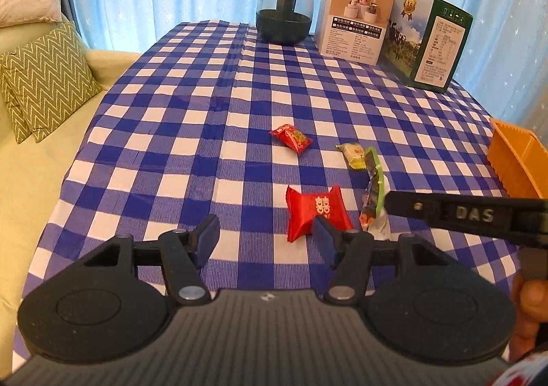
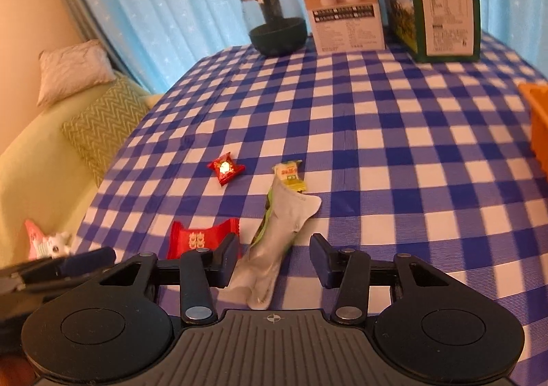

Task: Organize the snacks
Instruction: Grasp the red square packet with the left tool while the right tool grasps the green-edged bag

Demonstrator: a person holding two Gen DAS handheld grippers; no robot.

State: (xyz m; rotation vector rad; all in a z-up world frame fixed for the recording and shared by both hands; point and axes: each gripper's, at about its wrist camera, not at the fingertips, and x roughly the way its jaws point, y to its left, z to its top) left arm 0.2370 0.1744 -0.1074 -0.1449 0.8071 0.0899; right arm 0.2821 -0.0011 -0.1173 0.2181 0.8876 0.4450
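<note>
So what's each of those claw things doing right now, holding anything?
Left gripper: open, holding nothing, by the red candy packet.
Right gripper: open around the long snack pouch, not clamped.

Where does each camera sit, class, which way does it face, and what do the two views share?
Left wrist view: sits on the left tongs, looking forward over the checked table toward the curtain; its own open fingers show, plus the right tongs and a bit of hand.
Right wrist view: sits on the right tongs, facing the same way; its open fingers flank a long snack packet, with the left tongs at the left edge.
Shared: red square packet, red candy, yellow candy, jar, two boxes, orange bin.
</note>
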